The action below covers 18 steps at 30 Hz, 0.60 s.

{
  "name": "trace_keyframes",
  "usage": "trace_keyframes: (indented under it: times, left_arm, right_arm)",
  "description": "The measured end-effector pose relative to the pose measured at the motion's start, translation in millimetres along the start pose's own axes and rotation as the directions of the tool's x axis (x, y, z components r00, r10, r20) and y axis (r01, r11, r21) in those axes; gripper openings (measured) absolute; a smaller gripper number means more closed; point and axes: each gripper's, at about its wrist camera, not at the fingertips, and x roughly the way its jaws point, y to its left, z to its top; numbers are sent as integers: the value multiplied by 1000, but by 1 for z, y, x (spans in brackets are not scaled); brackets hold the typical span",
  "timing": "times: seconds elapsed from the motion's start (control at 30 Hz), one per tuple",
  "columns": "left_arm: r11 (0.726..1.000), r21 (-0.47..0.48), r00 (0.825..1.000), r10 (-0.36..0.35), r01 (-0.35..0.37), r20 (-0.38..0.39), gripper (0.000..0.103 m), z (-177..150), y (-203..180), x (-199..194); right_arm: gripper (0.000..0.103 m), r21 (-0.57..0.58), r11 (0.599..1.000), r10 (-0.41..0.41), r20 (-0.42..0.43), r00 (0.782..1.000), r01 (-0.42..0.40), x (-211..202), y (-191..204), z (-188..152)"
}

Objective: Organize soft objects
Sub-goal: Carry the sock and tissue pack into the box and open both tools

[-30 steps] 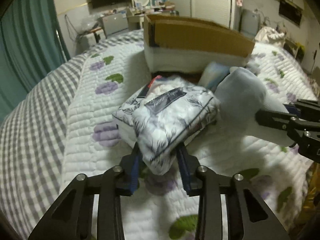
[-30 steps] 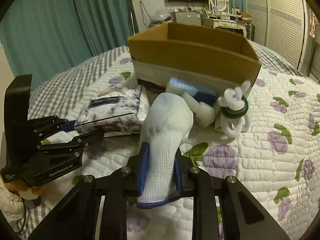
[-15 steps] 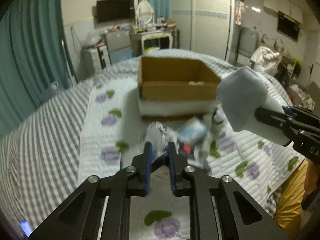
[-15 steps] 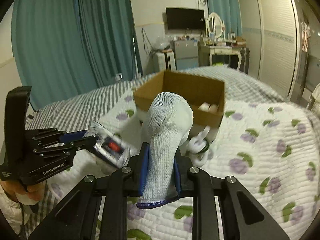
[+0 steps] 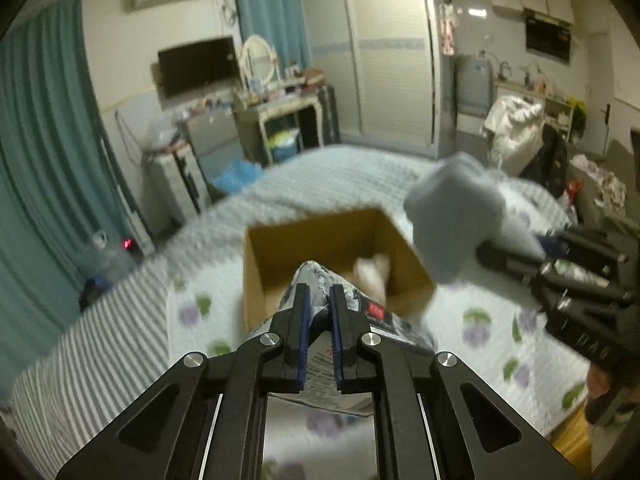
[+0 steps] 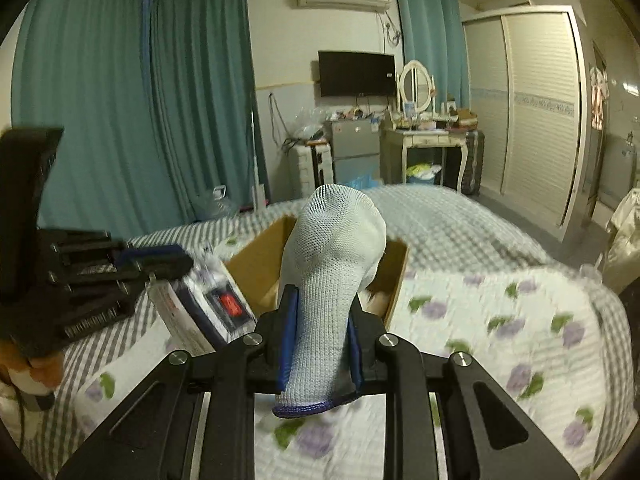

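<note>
My left gripper point(image 5: 319, 294) is shut on the thin edge of a floral tissue pack point(image 5: 360, 320), which hangs in the air over the bed. From the right wrist view the same tissue pack point(image 6: 208, 312) dangles from the left gripper point(image 6: 168, 260) at the left. My right gripper point(image 6: 320, 312) is shut on a white knitted glove point(image 6: 332, 264) with a blue cuff, held upright; the glove point(image 5: 452, 216) also shows at the right of the left wrist view. An open cardboard box point(image 5: 276, 240) sits on the bed beyond both, with something pale inside.
The bed point(image 6: 500, 320) carries a white quilt with purple flowers over a grey checked cover. Teal curtains point(image 6: 120, 120) hang to the left. A dressing table point(image 6: 424, 140), small fridge and wardrobe point(image 6: 532, 120) stand past the bed's far end.
Both grippers have risen well above the bed with their loads. The left jaws closed tight on the tissue pack's edge, and the pack left the quilt. The box now lies below and ahead.
</note>
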Motion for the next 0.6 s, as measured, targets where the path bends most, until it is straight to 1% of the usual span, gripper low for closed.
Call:
trace_keyframes:
  times: [0.03,0.07,0.13,0.2,0.27,0.37,0.5,0.6]
  left_arm:
    - [1000,7,1000,17,-18,15,8,15,3,4]
    - [1000,10,1000,18,-18,22,8,26,5,8]
    - [999,-6,999,37,-37,30,9,43,12,22]
    - [999,-19,999,35,-35,23,9,51,16,40]
    - [999,-31,1000,30,-30,5,9,50,19,61]
    - [998,-64,999,9,-12,-49,9,38,22,103]
    - [997,-79,996,7,-14,-92,9,21,23,141]
    - [996,-88,994,4,-14,-110,10,15,27,157]
  right_arm:
    - [22,0,1000,-2,10,1000,2,5,-6,11]
    - [22,-2,1000,-4,14,1000,4,11,-10,20]
    - [22,-5,1000,-11,17,1000,11,23,-17,31]
    - [22,-8,1000,-10,9,1000,10,40,-24,40]
    - [22,-7,1000,-5,-10,1000,5,62,-30,43]
    - [22,-5,1000,6,-56,998,-6,96,-37,36]
    - [22,8,1000,26,-123,992,-25,137,-50,20]
    - [22,6,999,36,-162,986,-35,163,-57,9]
